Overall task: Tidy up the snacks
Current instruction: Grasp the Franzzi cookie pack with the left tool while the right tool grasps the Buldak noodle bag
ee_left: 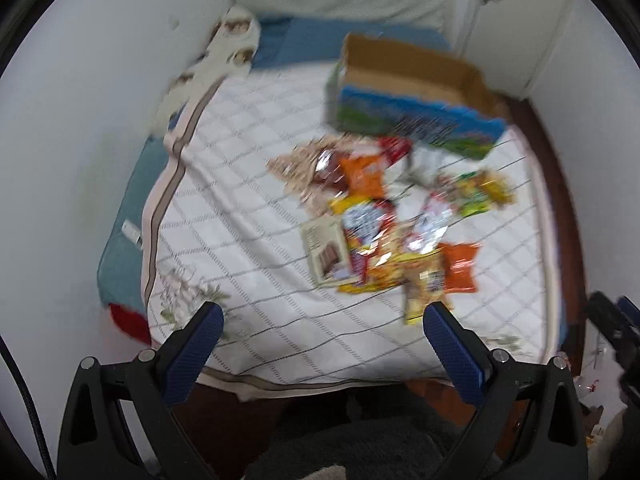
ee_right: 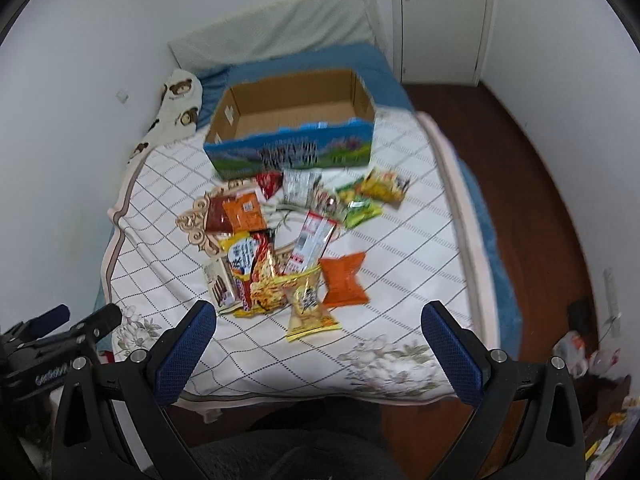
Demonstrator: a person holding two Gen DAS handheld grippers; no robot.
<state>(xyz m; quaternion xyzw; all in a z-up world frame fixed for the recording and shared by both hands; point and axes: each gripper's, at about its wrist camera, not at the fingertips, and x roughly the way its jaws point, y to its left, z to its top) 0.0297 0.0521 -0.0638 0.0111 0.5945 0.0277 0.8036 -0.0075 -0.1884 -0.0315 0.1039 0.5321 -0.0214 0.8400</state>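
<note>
A pile of several snack packets (ee_right: 280, 256) lies on a white quilted bed cover (ee_right: 400, 280); it also shows, blurred, in the left wrist view (ee_left: 384, 220). An orange packet (ee_right: 344, 280) and a yellow packet (ee_right: 308, 308) lie nearest. Behind the pile stands an empty open cardboard box (ee_right: 296, 120) with a blue and green printed front, also in the left wrist view (ee_left: 412, 92). My left gripper (ee_left: 322, 320) and my right gripper (ee_right: 318, 320) are both open and empty, held above the bed's near edge, short of the snacks.
A bear-print pillow (ee_right: 178, 104) and a blue sheet (ee_right: 380, 68) lie at the bed's head. White walls flank the bed on the left. A closed white door (ee_right: 440, 20) and brown floor (ee_right: 520, 160) are on the right, with clutter (ee_right: 600, 360) there.
</note>
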